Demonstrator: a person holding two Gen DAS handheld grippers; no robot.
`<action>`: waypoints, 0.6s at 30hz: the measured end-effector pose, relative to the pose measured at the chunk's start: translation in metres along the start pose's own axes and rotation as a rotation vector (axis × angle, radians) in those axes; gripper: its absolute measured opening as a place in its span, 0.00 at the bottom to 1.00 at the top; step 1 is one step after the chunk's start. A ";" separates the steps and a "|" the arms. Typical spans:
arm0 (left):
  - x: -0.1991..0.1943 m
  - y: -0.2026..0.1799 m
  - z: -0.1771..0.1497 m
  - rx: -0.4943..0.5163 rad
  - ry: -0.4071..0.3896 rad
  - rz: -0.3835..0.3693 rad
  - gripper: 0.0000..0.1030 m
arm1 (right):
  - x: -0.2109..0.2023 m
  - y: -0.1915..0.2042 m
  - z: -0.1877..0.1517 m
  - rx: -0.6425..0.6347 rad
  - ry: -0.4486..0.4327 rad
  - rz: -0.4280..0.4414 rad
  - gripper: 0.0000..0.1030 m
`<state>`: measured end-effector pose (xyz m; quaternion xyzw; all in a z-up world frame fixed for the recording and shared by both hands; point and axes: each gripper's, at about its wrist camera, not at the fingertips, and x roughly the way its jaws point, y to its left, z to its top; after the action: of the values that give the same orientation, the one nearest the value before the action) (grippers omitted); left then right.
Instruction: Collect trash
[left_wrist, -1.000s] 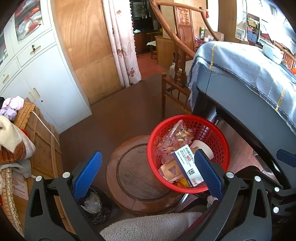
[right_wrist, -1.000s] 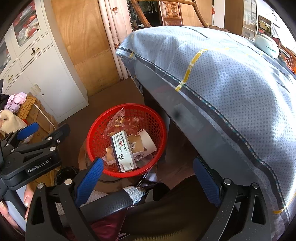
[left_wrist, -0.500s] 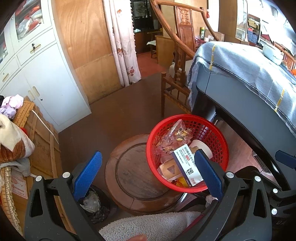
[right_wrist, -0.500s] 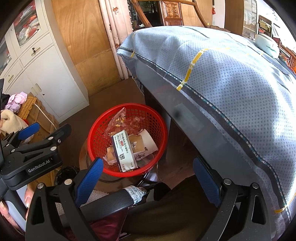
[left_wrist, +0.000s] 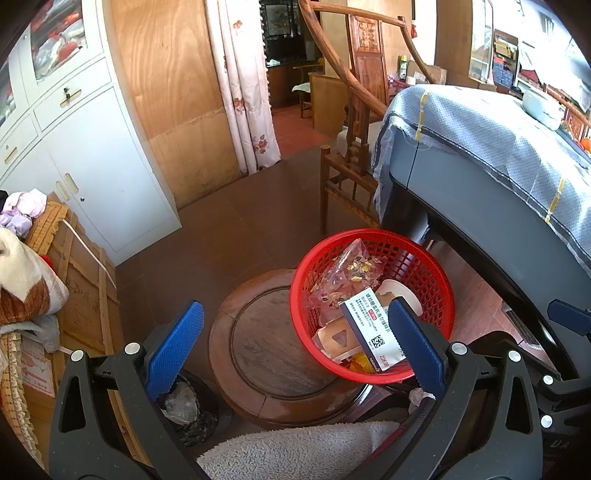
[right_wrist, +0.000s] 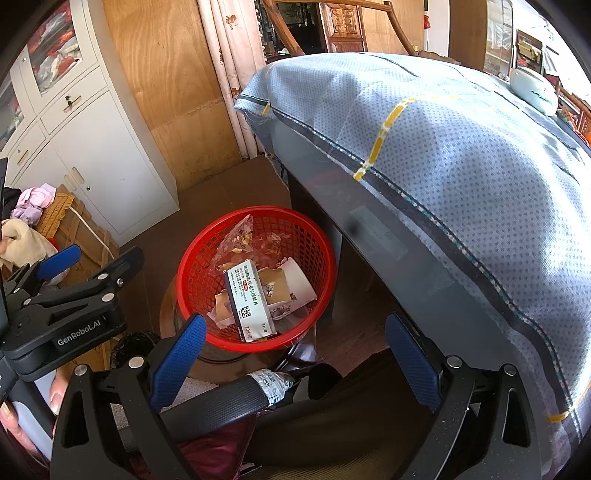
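A: Both grippers gape wide with nothing between the pads. The left gripper (left_wrist: 295, 345) hangs over the round stool (left_wrist: 273, 354), and the red basket (left_wrist: 436, 280) sits on the stool's edge, partly behind its right finger (left_wrist: 415, 349).

B: And the trash?

A: All in the basket: a white box (left_wrist: 369, 332) with a square code, a paper cup (left_wrist: 400, 293) and a clear bag (left_wrist: 349, 273) of scraps. From the right gripper (right_wrist: 295, 363) the basket (right_wrist: 199, 273) lies ahead, nearer its left finger (right_wrist: 177, 363), with the box (right_wrist: 247, 299) on top and the cup (right_wrist: 295, 286) beside it.

B: What differs from a second ago?

A: Very little. In the left view the basket has slid a touch left, so the right finger covers a bit more of the box. In the right view the basket looks the same, and the left gripper (right_wrist: 59, 258) stays at the left edge. The covered table (right_wrist: 461, 166) fills the right.
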<state>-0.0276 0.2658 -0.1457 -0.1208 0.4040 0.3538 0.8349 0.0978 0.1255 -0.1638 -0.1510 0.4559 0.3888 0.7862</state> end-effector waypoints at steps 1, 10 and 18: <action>0.000 -0.001 0.000 0.003 -0.002 0.003 0.93 | 0.000 0.000 0.000 0.000 0.000 0.000 0.93; -0.002 -0.002 -0.001 0.009 -0.004 0.002 0.93 | -0.001 0.001 0.000 0.000 -0.001 0.002 0.93; -0.001 -0.003 -0.002 0.011 -0.003 0.002 0.93 | -0.001 0.002 0.000 0.000 0.000 0.003 0.93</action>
<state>-0.0271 0.2620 -0.1460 -0.1150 0.4048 0.3526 0.8358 0.0963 0.1261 -0.1626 -0.1505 0.4560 0.3899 0.7857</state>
